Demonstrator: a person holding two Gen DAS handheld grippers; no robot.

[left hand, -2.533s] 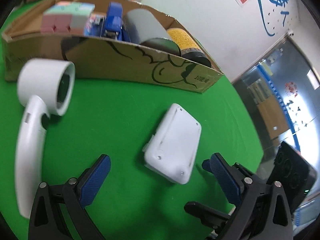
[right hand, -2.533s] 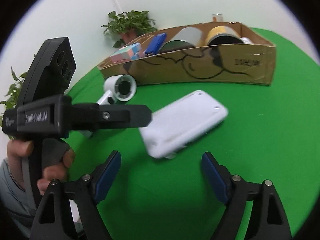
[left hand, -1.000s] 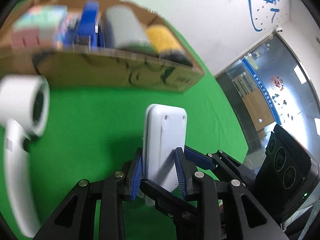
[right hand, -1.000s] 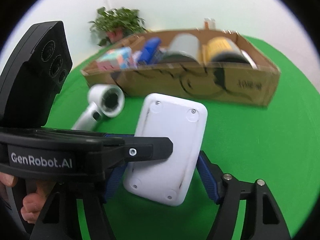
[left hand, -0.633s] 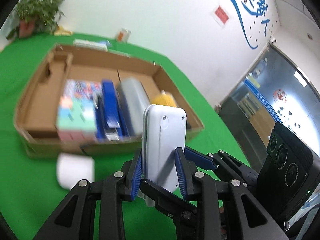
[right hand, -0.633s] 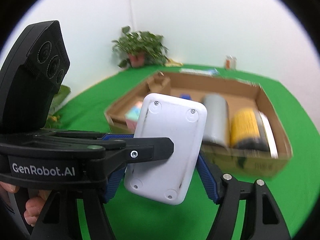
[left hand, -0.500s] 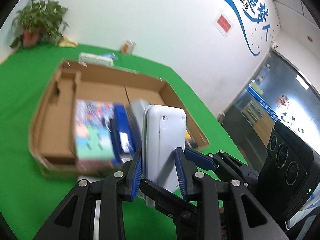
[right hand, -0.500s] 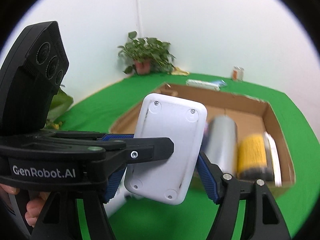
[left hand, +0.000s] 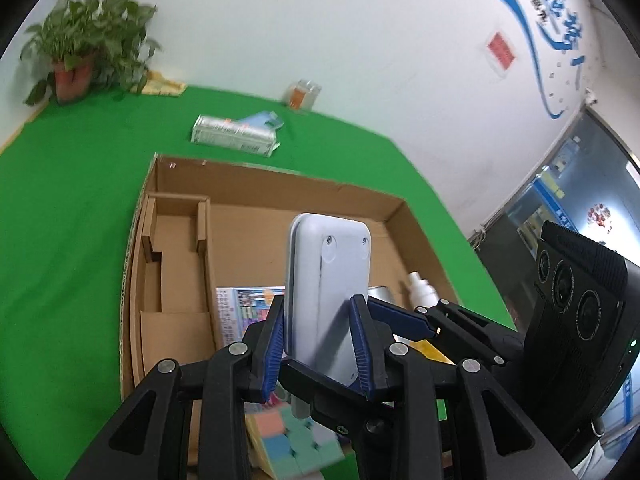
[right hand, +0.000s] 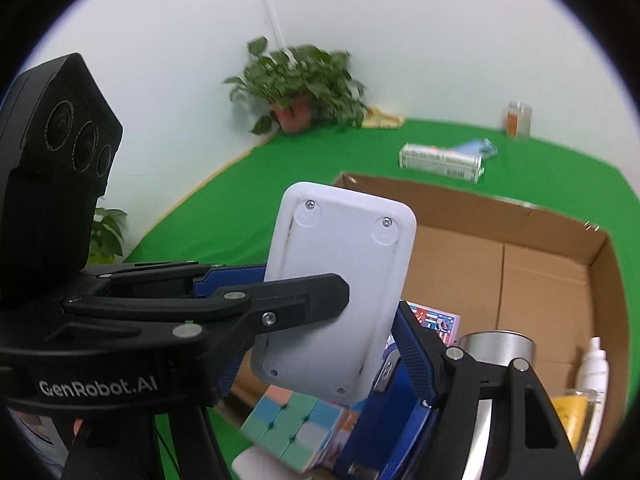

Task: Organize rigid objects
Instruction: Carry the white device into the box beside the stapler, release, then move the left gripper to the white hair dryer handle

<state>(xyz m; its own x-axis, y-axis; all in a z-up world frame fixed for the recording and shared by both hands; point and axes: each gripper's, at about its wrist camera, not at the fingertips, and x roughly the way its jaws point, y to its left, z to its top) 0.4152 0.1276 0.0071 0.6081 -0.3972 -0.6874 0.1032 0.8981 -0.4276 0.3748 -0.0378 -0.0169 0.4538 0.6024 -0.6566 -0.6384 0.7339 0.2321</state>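
My left gripper is shut on a flat white plastic device, gripping its thin edges and holding it upright in the air over the open cardboard box. In the right wrist view the same white device stands broadside, with my right gripper closed across its wide faces from the other side; its left finger is hidden behind the left gripper. Both hold the device above the box. Below it lie a pastel cube, a blue stapler, a silver cylinder and a white spray bottle.
Green cloth covers the table. Behind the box lie a long silver-white carton and a small jar. A potted plant stands in the far corner. The box's left part has a bare cardboard compartment.
Both grippers closed on the white device, lifted it off the table, and carried it up and over the box. The view now looks down into the box.
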